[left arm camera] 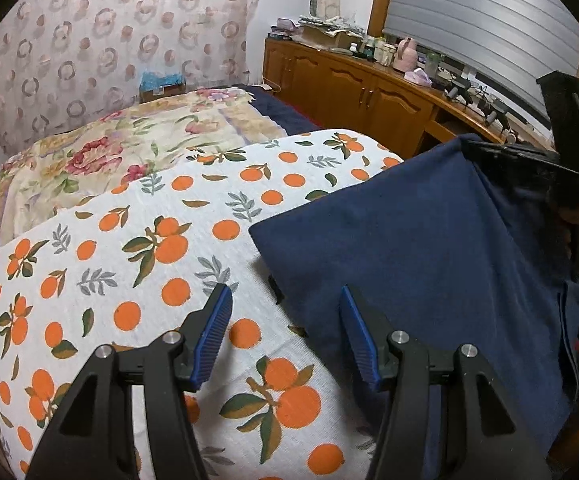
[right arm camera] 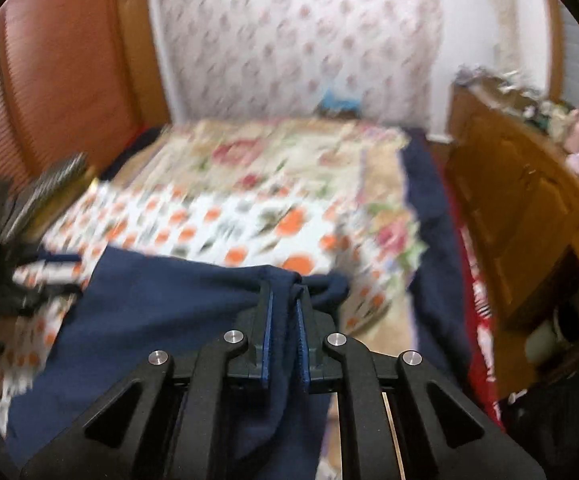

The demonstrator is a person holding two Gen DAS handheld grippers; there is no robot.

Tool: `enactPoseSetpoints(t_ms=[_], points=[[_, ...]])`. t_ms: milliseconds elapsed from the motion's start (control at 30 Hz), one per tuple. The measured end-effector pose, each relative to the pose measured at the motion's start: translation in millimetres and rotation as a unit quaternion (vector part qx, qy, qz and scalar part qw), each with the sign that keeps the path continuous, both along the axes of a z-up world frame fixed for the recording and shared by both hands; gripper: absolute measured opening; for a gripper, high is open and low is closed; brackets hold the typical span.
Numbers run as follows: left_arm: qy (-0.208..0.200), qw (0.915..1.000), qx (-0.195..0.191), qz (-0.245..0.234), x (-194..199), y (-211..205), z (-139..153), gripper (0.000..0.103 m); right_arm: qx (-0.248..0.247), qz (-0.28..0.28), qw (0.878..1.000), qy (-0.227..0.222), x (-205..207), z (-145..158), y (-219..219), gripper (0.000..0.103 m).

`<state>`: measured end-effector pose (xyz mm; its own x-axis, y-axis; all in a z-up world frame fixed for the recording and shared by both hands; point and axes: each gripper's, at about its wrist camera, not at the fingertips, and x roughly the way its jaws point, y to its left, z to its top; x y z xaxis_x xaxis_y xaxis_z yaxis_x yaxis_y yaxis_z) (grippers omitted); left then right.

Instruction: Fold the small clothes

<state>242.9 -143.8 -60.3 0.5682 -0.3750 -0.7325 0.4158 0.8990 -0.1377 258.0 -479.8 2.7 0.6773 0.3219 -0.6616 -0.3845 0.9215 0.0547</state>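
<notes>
The right gripper's [right arm camera: 285, 300] fingers pinch a corner of the navy cloth [left arm camera: 401, 240] above the bed's [left arm camera: 161, 240] edge, while the left gripper's [left arm camera: 285, 300] fingers stand spread over its other edge, gripping nothing

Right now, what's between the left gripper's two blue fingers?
Just the orange-print sheet, seen in the left wrist view. The left gripper is open, with the navy cloth beside its right finger.

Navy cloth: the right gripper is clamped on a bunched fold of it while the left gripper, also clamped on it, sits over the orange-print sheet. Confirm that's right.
Not quite. The left gripper is open and holds nothing, as the left wrist view shows. The rest stands: the right gripper is clamped on a bunched fold of the navy cloth, seen in the right wrist view, and the left gripper sits over the orange-print sheet.
</notes>
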Motion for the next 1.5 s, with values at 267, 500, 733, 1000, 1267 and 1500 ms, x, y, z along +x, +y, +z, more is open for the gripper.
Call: enactPoseSetpoints(t_ms=[267,500,733,1000,1267,1500], points=[[0.018,0.9998,0.001,-0.005,10.7,-8.3,-10.1,0.056,-0.043,-0.024,0.999,0.008,4.4,-16.9,10.4,0.034],[0.039,0.9992,-0.008,-0.007,28.3,-13.3,-13.2,0.056,-0.054,-0.031,0.998,0.032,23.7,-30.5,-0.3,0.051],[0.047,0.9983,-0.03,-0.017,37.6,-14.4,-15.0,0.048,0.007,-0.009,0.996,0.083,38.2,-53.9,-10.1,0.051],[0.044,0.9975,-0.046,-0.031,37.3,-17.3,-14.3,0.009,0.01,0.021,0.997,0.07,34.7,-53.5,-1.7,0.034],[-0.009,0.9969,-0.068,-0.039,8.3,-16.0,20.4,0.004,-0.017,0.021,1.0,0.011,7.2,-33.2,8.0,0.009],[-0.094,0.9888,-0.103,-0.054,-54.5,-10.3,89.5,0.003,-0.004,0.004,0.996,-0.086,-51.7,30.7,5.3,0.009]])
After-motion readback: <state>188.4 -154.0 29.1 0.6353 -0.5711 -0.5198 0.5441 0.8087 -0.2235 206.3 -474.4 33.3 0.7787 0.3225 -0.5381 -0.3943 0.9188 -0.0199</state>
